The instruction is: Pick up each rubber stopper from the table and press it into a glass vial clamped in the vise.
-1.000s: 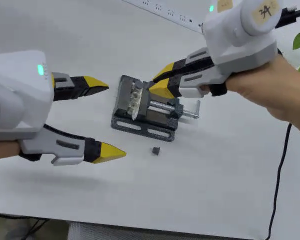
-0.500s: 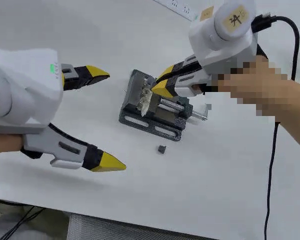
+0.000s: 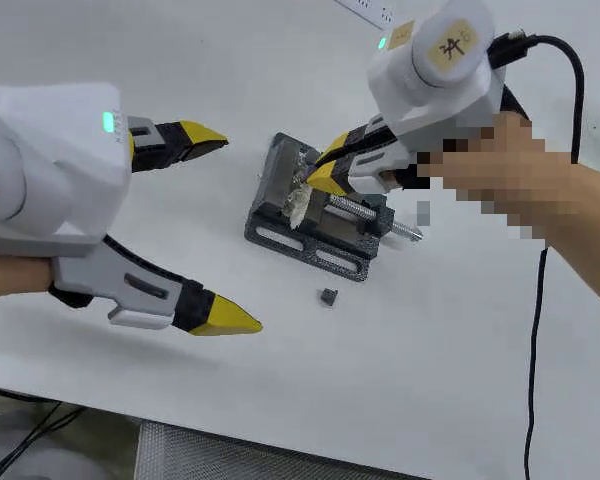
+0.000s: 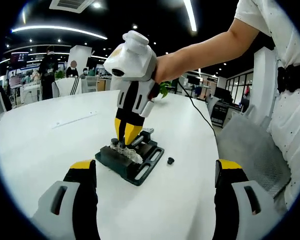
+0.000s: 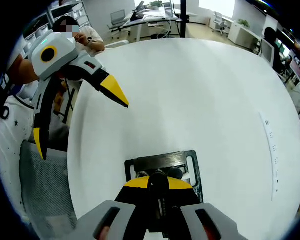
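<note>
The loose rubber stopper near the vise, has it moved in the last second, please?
No. The rubber stopper lies just off the same near corner of the vise; only the view shifted.

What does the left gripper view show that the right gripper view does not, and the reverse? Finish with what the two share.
Left gripper view, not the right: the loose rubber stopper lying on the table beside the vise, and the right gripper seen from outside, its jaws close together just above the clamped vials.
Right gripper view, not the left: the left gripper seen from outside, jaws wide open, and a long white strip lying on the table.
Both: the vise and the white table.
</note>
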Demonstrator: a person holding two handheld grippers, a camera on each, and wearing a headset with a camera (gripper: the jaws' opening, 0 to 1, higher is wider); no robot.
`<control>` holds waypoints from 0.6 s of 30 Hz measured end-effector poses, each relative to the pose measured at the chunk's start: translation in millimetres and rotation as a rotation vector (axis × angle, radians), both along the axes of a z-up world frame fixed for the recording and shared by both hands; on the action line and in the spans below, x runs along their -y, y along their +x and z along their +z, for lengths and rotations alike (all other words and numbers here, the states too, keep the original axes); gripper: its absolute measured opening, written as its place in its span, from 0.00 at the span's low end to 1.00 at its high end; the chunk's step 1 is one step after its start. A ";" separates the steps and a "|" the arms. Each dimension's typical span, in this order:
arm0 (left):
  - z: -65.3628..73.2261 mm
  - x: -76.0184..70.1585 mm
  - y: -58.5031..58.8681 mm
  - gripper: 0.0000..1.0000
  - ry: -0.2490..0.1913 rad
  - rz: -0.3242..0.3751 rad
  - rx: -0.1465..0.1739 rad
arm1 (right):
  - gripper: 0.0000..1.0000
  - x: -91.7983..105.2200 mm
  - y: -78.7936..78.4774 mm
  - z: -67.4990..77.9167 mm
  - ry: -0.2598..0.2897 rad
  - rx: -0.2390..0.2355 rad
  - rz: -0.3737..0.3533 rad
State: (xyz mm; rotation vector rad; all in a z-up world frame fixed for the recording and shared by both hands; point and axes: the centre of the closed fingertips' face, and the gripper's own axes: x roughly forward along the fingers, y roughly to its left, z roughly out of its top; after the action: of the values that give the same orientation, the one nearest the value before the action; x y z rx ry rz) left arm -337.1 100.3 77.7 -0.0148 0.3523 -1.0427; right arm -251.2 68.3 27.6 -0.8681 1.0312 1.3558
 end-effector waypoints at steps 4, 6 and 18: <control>-0.4 1.0 -1.0 0.98 -0.006 -0.002 -0.002 | 0.05 0.3 -1.5 -0.5 -0.011 0.000 0.009; -1.0 1.5 -1.5 0.98 -0.006 -0.002 -0.003 | 0.05 0.4 -1.3 -1.4 -0.019 0.004 0.020; -3.0 0.4 -1.5 0.96 -0.011 0.003 -0.011 | 0.04 -2.3 -3.8 -3.1 -0.080 0.050 0.086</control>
State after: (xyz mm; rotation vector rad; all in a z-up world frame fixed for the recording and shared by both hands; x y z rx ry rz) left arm -338.7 99.9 74.7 -0.0313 0.3568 -1.0421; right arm -255.0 70.6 24.5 -1.0111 1.0252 1.3646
